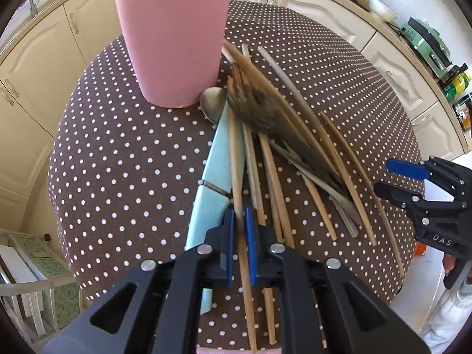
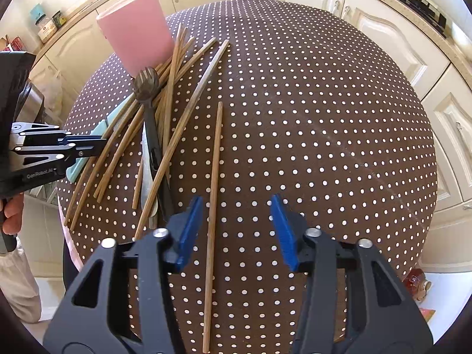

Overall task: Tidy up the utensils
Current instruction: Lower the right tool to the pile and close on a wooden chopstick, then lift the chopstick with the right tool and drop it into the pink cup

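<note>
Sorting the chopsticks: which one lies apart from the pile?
The lone chopstick right of the pile, running between the right gripper's open fingers; all others cross each other.

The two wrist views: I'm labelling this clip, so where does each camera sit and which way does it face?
Left wrist: on the left gripper, looking steeply down at the utensil pile; jaws shut on a chopstick.
Right wrist: on the right gripper, looking down at a lone chopstick between open jaws; a hand shows.
Shared: pink holder, dotted table, pile.
</note>
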Demonstrator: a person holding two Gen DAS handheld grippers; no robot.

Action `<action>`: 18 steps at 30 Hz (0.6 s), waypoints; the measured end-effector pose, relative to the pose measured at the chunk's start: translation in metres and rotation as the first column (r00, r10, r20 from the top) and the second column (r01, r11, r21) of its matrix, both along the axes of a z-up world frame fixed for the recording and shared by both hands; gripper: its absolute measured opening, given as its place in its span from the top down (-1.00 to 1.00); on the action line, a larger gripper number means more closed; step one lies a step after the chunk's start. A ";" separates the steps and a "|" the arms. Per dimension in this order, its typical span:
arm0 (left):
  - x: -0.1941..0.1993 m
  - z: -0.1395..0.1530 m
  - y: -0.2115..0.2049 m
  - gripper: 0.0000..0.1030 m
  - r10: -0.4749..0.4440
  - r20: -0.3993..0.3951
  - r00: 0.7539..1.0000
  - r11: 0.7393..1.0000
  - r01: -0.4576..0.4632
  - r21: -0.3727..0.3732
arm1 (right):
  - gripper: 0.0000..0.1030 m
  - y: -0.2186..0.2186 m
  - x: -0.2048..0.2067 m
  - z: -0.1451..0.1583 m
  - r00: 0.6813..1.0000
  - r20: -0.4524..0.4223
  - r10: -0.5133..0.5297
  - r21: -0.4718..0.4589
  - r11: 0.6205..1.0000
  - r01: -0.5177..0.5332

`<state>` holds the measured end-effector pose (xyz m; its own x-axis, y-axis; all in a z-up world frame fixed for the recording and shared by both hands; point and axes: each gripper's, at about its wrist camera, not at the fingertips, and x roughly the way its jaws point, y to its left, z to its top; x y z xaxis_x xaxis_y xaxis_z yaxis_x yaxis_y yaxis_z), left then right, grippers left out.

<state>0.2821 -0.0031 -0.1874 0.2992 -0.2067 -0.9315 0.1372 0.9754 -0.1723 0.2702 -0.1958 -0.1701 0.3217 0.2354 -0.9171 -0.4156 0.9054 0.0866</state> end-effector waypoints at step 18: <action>0.003 0.013 -0.006 0.90 0.024 0.078 0.997 0.998 -0.019 -0.063 | 0.90 0.047 0.037 -0.020 0.995 -0.072 0.071 -0.092 0.993 -0.078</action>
<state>0.2853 -0.0089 -0.1746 0.3757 -0.2559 -0.8907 0.1318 0.9661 -0.2219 0.3069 -0.1483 -0.1899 0.2418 0.1676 -0.9558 -0.4784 0.8775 0.0329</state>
